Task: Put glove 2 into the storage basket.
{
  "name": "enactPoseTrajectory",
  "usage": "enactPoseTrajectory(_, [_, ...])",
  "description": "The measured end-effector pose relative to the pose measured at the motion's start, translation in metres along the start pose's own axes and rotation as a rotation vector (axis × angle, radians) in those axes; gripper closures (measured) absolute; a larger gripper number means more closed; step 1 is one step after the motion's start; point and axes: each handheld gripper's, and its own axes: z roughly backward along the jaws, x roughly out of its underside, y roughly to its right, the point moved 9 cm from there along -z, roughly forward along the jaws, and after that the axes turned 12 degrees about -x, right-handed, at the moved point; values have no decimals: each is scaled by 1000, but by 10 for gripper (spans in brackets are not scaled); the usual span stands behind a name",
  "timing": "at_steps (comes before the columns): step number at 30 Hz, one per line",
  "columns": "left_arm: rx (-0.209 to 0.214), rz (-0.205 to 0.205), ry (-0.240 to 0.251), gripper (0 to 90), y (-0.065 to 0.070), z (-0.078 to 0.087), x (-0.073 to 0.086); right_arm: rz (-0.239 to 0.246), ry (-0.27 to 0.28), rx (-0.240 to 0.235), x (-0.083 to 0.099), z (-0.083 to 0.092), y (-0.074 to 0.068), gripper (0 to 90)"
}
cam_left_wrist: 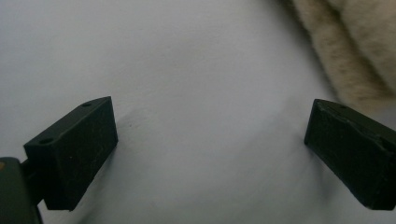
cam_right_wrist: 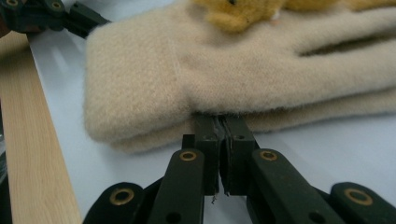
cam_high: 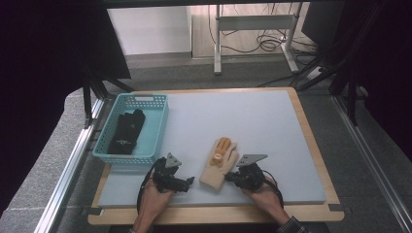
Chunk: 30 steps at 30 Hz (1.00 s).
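- counter [cam_high: 272, 126]: grey mat on a wood board, blue basket [cam_high: 156, 127] at far left with a black glove [cam_high: 127, 131] inside
- beige glove [cam_high: 218, 167]: flat at front centre, long axis running away from the person, cuff nearest
- right claw [cam_right_wrist: 223, 125]: clenched, tips at glove's side edge, nearer hand; cannot tell if fabric is pinched
- left claw [cam_left_wrist: 210, 140]: released over bare mat, glove off to its right

text: none legible | black glove [cam_high: 127, 127] in basket [cam_high: 160, 127], counter's left edge: small white mark, too small to read
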Motion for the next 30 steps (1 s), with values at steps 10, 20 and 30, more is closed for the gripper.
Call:
enactPoseTrajectory(10, [18,-28,8,53,-6,6,7,11,-1,15,-18,-24,0,850])
enactPoseTrajectory(20, [21,-30,7,48,-6,6,8,53,-4,62,-34,-42,6,835])
enactPoseTrajectory(30, [21,-30,8,48,-6,6,7,54,16,70,-32,-24,5,725])
